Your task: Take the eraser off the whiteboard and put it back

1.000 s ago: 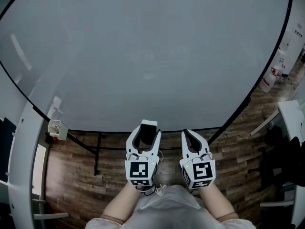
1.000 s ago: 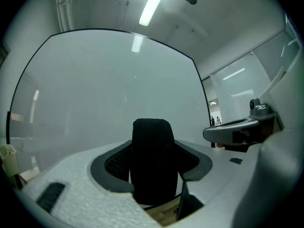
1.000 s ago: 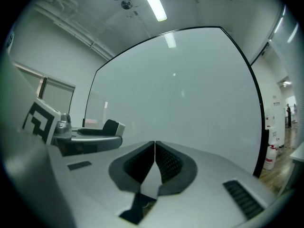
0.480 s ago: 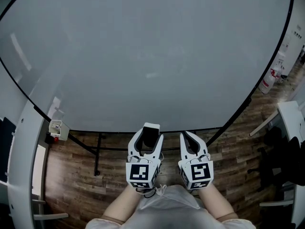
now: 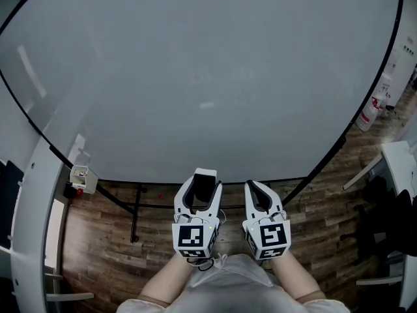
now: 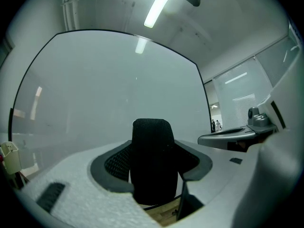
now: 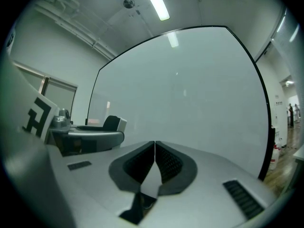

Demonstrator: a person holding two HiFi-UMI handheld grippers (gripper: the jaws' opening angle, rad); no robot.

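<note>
Black felt with a white back, the eraser [image 6: 152,161] stands upright between the pads of the left gripper [image 5: 204,177], which pinch it from both sides with their jaws set wide around it. It is held level in front of the person's body, facing the lower part of the whiteboard [image 5: 208,77]. It looks clear of the board, though how near it is cannot be told. So the first half of the job appears done: the eraser is off the board and in hand. What is left, as I judge it, is to carry it forward, set it against the board's face so it stays there, and let go. The right gripper [image 7: 155,148] hangs just beside the left one, pads pressed together with nothing between them, and seems to have no part in the work for now. The board itself is blank, with no writing or marks that show. As for containers, only a small white box [image 5: 79,175] is fixed at the board's lower left edge, above the wooden floor [image 5: 104,240]. What it holds is too small to make out.
</note>
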